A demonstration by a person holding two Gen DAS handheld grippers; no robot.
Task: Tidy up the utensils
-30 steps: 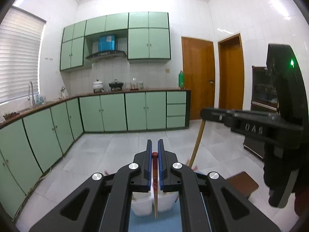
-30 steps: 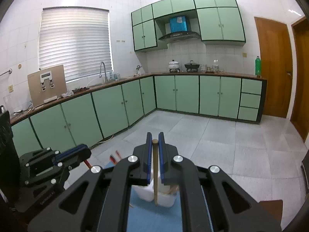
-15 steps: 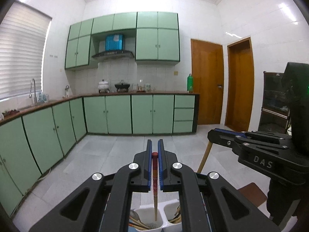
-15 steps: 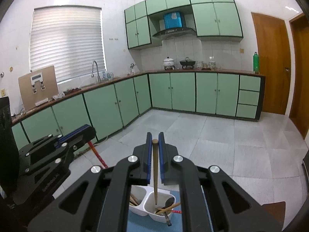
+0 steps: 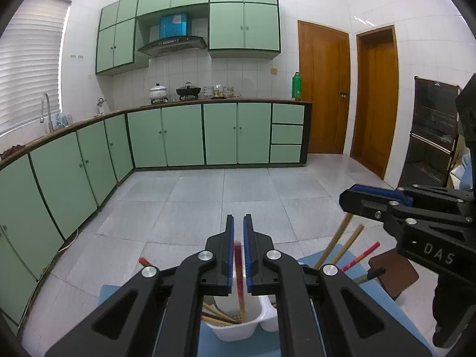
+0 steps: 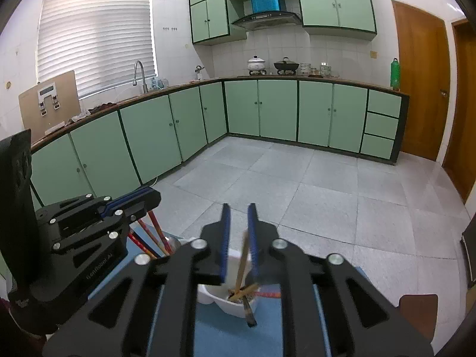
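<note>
Left gripper [image 5: 236,250] over white caddy [image 5: 238,328] on blue table: fingers narrow, red chopstick [image 5: 239,267] blurred between, likely dropping into compartment. Right gripper [image 6: 238,241] fingers wider; tan chopstick [image 6: 242,264] leans loose, tip in caddy, probably released for sorting.

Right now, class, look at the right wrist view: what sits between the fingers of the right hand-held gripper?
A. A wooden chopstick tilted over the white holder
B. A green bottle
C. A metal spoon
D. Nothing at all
A: a wooden chopstick leans tilted between the spread fingers of the right hand-held gripper, its lower end in the white holder.
</note>
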